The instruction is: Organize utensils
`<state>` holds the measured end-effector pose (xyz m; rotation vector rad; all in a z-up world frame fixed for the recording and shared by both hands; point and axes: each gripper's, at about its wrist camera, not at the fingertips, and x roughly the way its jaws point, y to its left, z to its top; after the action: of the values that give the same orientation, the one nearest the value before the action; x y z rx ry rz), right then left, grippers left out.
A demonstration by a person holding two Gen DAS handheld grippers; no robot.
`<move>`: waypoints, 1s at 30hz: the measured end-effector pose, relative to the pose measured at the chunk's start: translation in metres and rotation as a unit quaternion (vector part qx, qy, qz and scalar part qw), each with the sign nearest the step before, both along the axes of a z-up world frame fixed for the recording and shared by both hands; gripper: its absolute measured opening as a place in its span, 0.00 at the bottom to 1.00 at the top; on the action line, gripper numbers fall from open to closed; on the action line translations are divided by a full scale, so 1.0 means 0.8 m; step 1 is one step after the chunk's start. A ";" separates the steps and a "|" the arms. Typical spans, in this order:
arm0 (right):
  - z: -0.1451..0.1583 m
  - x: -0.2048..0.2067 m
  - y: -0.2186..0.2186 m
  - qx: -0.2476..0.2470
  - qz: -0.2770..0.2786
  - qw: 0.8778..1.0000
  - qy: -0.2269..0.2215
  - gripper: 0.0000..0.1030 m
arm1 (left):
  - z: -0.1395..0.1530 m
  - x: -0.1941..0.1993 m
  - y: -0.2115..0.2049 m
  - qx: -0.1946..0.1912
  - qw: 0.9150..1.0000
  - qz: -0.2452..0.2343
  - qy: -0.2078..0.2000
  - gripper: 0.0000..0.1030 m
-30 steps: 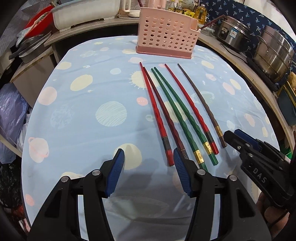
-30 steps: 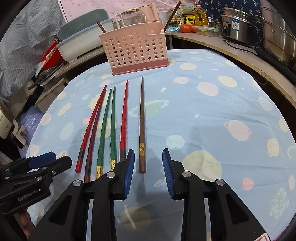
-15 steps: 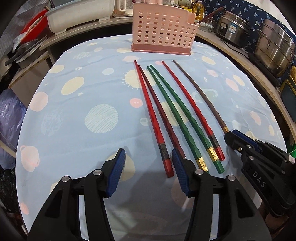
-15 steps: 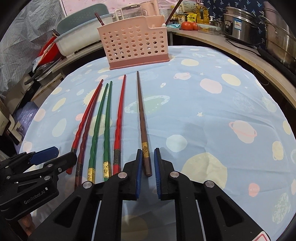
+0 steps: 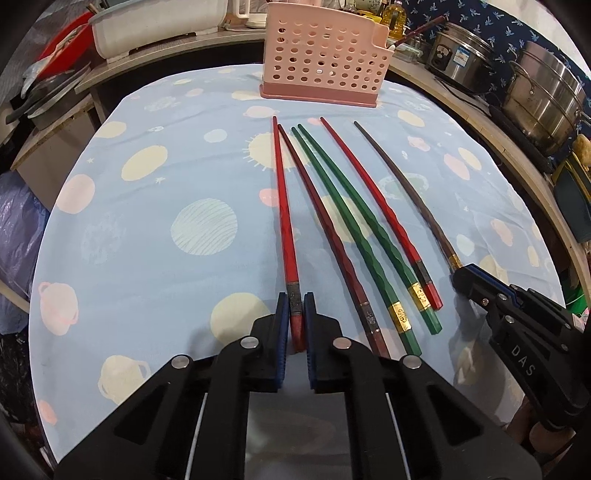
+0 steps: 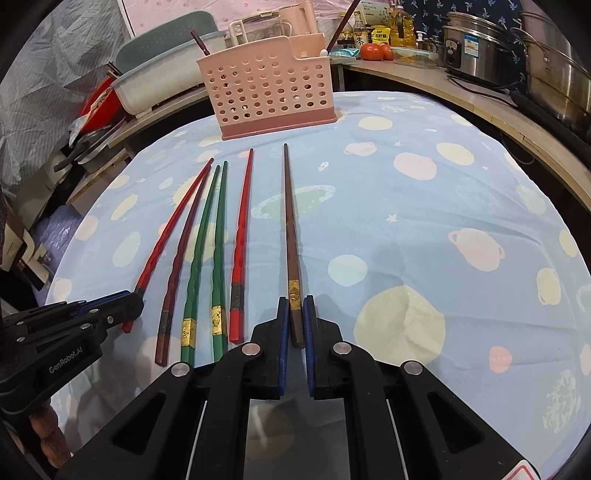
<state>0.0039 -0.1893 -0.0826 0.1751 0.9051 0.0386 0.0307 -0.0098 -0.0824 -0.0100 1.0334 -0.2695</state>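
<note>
Several chopsticks lie side by side on the blue planet-print tablecloth point(image 5: 155, 236), tips toward a pink perforated utensil basket point(image 5: 325, 70) at the table's far edge. My left gripper point(image 5: 296, 314) is shut on the thick end of the leftmost red chopstick point(image 5: 282, 206). My right gripper point(image 6: 295, 317) is shut on the thick end of the brown chopstick point(image 6: 290, 221), the rightmost one. Between them lie a dark red chopstick point(image 5: 325, 236), two green chopsticks point(image 5: 354, 236) and another red chopstick point(image 5: 376, 206). Both held chopsticks still rest on the cloth.
A counter curves round the table's far side, with steel pots point(image 5: 543, 92) and a rice cooker point(image 5: 458, 62) on the right and a white tub point(image 5: 159, 26) and red basin on the left. The basket point(image 6: 269, 96) holds a few utensils.
My left gripper moved over the leftmost red chopstick's end and closed on it. My right gripper closed fully on the brown chopstick's end.
</note>
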 end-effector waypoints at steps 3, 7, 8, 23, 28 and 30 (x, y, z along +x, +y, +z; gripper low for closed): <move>0.006 -0.007 -0.005 0.005 -0.003 1.000 -0.005 0.07 | 0.008 -0.005 0.005 -0.005 1.000 0.003 -0.003 0.07; 0.021 -0.015 -0.013 0.015 -0.009 1.000 -0.015 0.07 | 0.024 -0.008 0.012 -0.010 1.000 0.007 -0.013 0.07; 0.026 -0.016 -0.015 0.017 -0.011 1.000 -0.019 0.07 | 0.030 -0.009 0.014 -0.013 1.000 0.008 -0.017 0.07; 0.135 -0.019 -0.048 0.036 -0.033 0.992 -0.116 0.07 | 0.141 -0.002 0.032 -0.044 0.994 0.011 -0.104 0.00; 0.168 -0.006 -0.056 0.039 -0.037 0.988 -0.144 0.07 | 0.179 0.013 0.031 -0.047 0.989 0.010 -0.137 0.00; 0.176 -0.002 -0.058 0.040 -0.039 0.987 -0.151 0.07 | 0.186 0.020 0.031 -0.049 0.989 0.013 -0.139 0.00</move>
<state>0.0025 -0.2360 0.0579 0.2715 0.5930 0.0282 0.0470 0.0149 0.0665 -0.0720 0.7410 -0.2890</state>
